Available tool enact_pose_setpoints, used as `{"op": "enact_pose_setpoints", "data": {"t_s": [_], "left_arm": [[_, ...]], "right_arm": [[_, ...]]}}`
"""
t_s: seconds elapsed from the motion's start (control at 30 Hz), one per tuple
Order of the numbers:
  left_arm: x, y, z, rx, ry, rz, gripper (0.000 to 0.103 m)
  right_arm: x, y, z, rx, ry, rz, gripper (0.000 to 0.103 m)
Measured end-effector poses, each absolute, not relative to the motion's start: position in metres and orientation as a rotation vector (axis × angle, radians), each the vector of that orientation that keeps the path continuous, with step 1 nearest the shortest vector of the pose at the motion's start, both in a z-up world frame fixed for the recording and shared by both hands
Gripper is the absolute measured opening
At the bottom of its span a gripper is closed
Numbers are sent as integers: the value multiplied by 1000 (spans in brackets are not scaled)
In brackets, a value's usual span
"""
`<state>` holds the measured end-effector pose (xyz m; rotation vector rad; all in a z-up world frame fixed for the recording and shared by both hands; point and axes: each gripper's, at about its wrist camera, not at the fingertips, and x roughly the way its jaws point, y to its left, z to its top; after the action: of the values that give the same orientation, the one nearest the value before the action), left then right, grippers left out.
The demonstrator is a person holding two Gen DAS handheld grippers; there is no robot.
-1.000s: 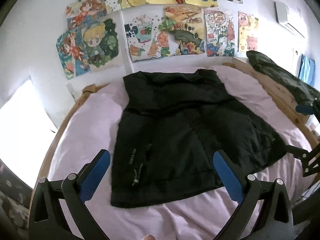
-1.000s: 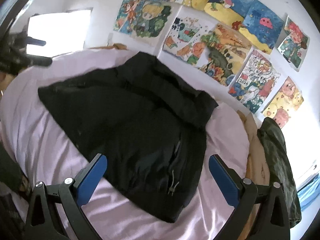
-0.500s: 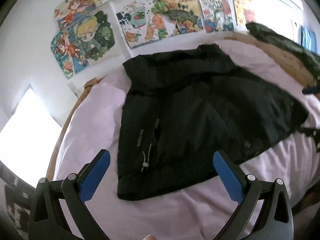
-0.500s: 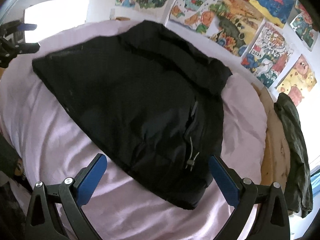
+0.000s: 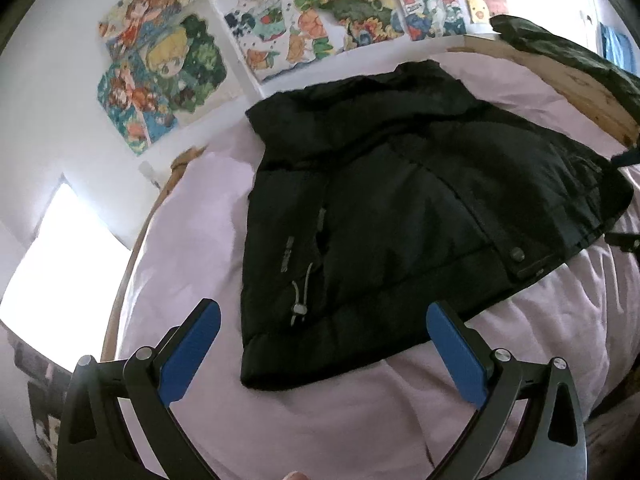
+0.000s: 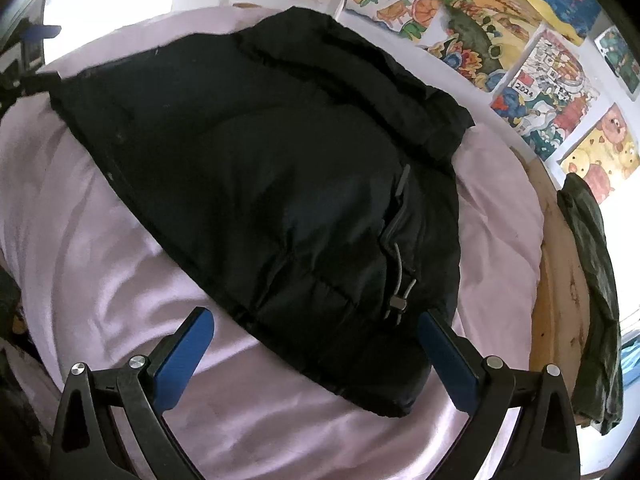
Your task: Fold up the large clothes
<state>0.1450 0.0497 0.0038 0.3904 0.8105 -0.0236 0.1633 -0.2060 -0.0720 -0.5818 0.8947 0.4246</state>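
Black puffer jacket (image 5: 400,216), laid flat on pink bedsheet (image 5: 360,420) — left gripper (image 5: 324,344) and right gripper (image 6: 316,344) held wide, nothing gripped. Risk judged: slippery padding — sheet pinched along with hem.

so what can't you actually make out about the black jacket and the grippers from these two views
- Black puffer jacket: its sleeves are not visible in either view; whether they are tucked beneath cannot be told.
- Small grey print near its hem, left wrist view: too small to read.
- Right gripper, left wrist view: cut off by the frame edge.
- Left gripper, right wrist view: dark against window glare, jaws unclear.
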Motion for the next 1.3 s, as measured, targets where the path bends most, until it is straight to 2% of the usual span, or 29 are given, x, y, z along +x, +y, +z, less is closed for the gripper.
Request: {"op": "enact_pose_setpoints", "data": {"t_s": [0.1,0.2,0.33,0.73,1.3], "left_arm": [[149,71,11,306,834,-25,101],[148,95,27,246,784,-39,101],[144,104,32,307,740,-101,101],[135,57,-50,692,846,-244,101],[149,62,-95,909,781,-59,101]], "right_arm": [[165,-203,-83,-633,904,417,103],[163,-202,-96,-687,900,412,103],[160,-200,-107,-743,854,402,103],[170,-203,-103,-685,868,366,103],[171,-205,-102,-651,872,364,103]]}}
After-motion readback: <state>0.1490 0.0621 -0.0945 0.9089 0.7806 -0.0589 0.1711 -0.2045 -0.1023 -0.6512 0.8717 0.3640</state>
